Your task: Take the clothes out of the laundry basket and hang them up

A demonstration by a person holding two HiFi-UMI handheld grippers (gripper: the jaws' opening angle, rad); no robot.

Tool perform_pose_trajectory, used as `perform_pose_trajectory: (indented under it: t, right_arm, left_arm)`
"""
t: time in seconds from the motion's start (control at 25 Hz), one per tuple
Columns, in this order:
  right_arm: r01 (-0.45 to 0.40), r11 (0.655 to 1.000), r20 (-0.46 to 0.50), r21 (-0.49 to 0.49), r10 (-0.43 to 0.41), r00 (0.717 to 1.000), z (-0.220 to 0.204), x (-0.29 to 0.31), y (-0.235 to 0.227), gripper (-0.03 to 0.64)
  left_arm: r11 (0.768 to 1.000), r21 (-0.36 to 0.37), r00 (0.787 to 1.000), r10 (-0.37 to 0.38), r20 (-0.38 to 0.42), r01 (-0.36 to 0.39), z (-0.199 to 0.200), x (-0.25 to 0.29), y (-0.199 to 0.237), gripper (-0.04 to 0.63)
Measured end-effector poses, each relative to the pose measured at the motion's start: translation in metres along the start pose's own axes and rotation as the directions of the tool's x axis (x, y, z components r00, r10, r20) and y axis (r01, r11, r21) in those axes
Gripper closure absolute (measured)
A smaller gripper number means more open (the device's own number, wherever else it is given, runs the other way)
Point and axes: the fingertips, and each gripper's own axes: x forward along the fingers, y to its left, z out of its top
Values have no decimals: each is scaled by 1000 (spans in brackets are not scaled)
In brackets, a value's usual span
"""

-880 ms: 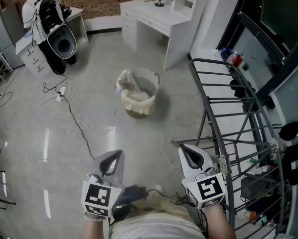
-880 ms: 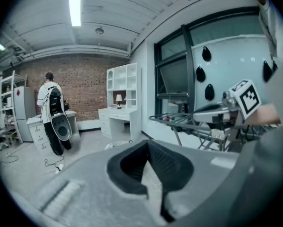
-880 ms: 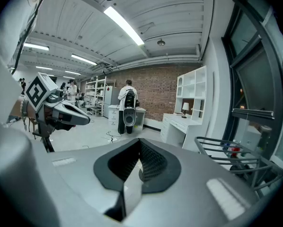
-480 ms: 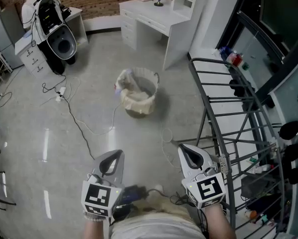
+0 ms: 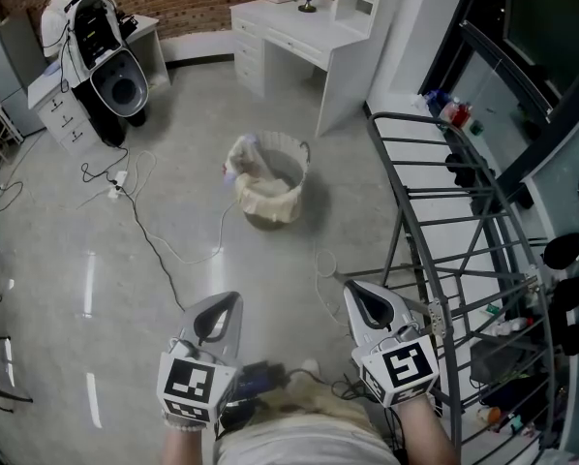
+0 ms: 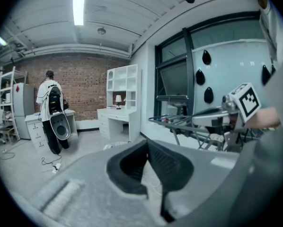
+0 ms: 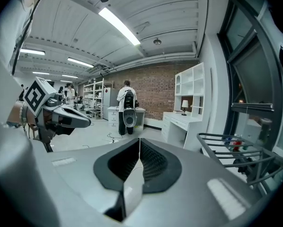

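The laundry basket, round and lined with pale cloth, stands on the floor ahead of me with light clothes heaped inside. A grey metal drying rack fills the right side. My left gripper is held low near my body, shut and empty. My right gripper is level with it, beside the rack's near corner, also shut with nothing in it. In the left gripper view the jaws meet at the tips; in the right gripper view the jaws are pressed together too.
A white desk with shelves stands behind the basket. A person in white stands by a drawer cabinet at the far left. Cables trail over the floor between us. Bottles sit by the dark window frame at right.
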Motion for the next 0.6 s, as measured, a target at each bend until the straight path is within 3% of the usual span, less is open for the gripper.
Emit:
perform_pose_trajectory:
  t: [0.08,0.12,0.16,0.28,0.6]
  right_arm:
    - [2,1000,-5,7,-2,1000,0,2,2,606]
    - [2,1000,-9,10,-2,1000,0,3,3,599]
    - [1,1000,-13,14,0,1000,0,4,5,565]
    - [-1,1000,-9,6,1,1000,3,7,12,528]
    - [37,999,16,-24,-36,999,15,18,24,523]
  left_arm:
    - [1000,-18,1000,-7,4,7,1,0,3,599]
    - [1000,-25,1000,-15,3,15,1,0,4,517]
    - [999,-31,1000,-23,-1,23,1,0,5,485]
    - [999,-36,1000,-21,-16,21,3,-2,11,478]
    - [1000,-9,1000,-27,15,27,4,-8,37,471]
